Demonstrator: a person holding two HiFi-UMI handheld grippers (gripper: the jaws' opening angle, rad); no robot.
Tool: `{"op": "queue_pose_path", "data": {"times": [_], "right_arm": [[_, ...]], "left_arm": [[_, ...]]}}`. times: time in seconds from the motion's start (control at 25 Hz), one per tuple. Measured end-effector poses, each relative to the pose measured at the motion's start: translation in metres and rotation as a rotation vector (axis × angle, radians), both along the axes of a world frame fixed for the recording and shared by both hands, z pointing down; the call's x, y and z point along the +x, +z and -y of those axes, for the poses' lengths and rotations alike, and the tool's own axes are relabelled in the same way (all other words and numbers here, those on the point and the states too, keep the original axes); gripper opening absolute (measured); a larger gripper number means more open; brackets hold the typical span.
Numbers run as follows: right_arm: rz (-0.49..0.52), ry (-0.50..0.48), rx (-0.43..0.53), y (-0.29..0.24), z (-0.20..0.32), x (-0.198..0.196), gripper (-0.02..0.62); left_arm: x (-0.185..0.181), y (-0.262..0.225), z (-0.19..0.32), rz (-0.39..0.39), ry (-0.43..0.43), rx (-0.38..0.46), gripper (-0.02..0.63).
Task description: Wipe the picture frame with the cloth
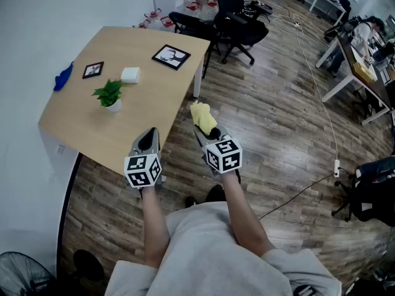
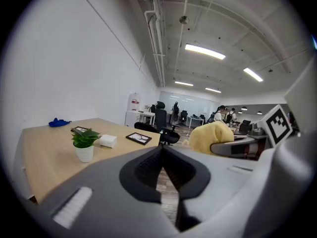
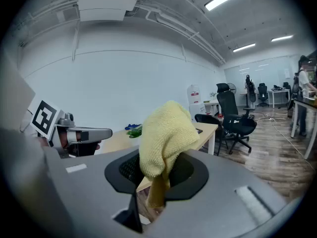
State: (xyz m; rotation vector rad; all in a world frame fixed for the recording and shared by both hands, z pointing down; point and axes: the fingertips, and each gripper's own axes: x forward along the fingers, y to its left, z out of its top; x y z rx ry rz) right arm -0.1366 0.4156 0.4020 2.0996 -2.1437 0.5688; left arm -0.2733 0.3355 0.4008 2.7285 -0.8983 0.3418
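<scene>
Approach step, I judge: right hand-held gripper (image 3: 156, 171) clenches fluffy yellow cloth (image 3: 166, 133); left hand-held gripper (image 2: 162, 155) closed, empty; next should reach the black rectangular picture frame (image 1: 171, 56).

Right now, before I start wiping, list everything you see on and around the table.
Light wooden table: one, tan, against the white wall.
Black picture frames: two; small frame near the wall, larger frame at the far corner.
Green potted plant: one, white pot, mid-table.
White box: one, between the frames.
Blue crumpled thing: one, table's wall edge.
Black office chair: at least one, beyond the far end.
Yellow terry cloth: one, in the right gripper.
Left gripper: grey, shut, empty, by the table's near edge.
Right gripper: grey, shut on the cloth, over the floor.
</scene>
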Motion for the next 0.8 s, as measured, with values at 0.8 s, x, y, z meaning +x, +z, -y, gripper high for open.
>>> {"op": "queue_pose_path", "data": {"times": [0.8], "right_arm": [[0.044, 0.040, 0.049, 0.005, 0.012, 0.033, 0.091]], "left_arm": [[0.011, 0.009, 0.020, 0.017, -0.011, 0.011, 0.052]]}}
